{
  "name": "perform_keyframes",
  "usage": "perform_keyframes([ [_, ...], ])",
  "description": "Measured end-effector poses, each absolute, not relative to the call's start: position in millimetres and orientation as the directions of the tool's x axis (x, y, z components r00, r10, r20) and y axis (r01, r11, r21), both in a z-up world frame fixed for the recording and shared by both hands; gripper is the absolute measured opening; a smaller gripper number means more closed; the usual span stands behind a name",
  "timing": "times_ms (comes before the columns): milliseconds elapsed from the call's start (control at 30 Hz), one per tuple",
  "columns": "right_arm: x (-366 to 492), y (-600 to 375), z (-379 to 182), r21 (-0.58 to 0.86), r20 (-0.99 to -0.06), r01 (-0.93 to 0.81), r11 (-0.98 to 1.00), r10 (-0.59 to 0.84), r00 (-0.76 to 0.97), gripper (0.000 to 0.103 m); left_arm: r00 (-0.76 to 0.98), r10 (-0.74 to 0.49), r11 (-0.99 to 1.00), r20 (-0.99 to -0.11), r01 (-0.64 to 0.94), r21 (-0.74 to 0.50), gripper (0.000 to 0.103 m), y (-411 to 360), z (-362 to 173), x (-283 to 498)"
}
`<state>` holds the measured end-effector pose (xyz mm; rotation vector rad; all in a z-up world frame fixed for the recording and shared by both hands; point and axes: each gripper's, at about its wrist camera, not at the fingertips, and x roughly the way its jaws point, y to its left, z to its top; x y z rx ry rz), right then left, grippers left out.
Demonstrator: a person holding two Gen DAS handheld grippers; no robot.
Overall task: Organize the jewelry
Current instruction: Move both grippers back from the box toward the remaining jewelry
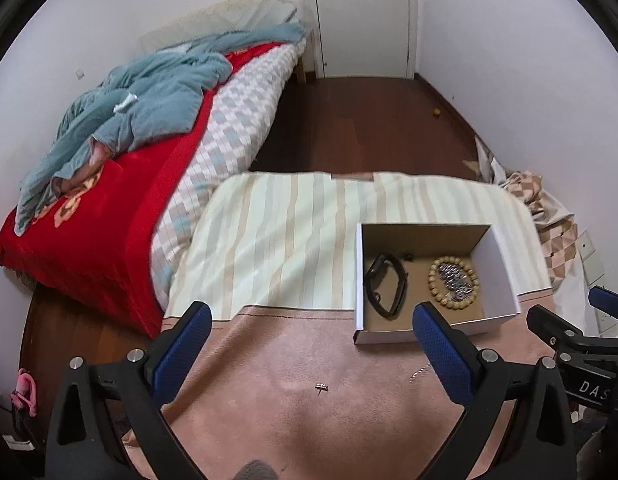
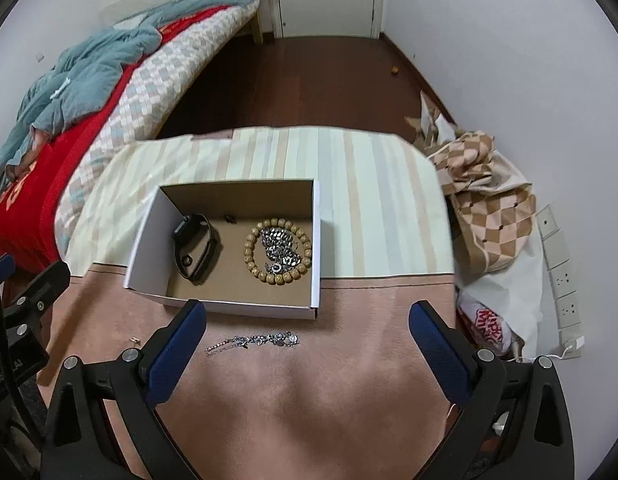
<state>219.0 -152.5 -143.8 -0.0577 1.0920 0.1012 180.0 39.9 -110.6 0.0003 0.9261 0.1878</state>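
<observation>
In box (image 2: pixel 315 240): black watch (image 2: pixel 197 246), bead bracelet (image 2: pixel 277 251), silver chain | Left on worktop: silver necklace (image 2: pixel 255 341) near box's front edge, small earring (image 1: pixel 321 387) | left tongs (image 1: pixel 311 340), right tongs (image 2: pixel 307 336): both spread, empty

You've got a matt cardboard box (image 2: pixel 229 280) holding a wooden-bead bracelet (image 2: pixel 277 250) and a black rubbery band (image 2: pixel 197 246). Your shiny metal chain (image 2: pixel 255 340) lies on soft pink cloth (image 2: pixel 309 400).

box (image 2: pixel 229 304) walls beyond, pink cloth (image 2: pixel 309 400) open
</observation>
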Motion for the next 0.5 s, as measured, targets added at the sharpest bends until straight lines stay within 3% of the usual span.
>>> perform_keyframes([
  [500,158.4,-159.9,-60.1,-0.02,-0.795,-0.093,0.996,0.04,0.605,0.102,0.674,0.137,0.989,-0.726,-0.14,0.056,0.103,32.2,-55.2,133.1],
])
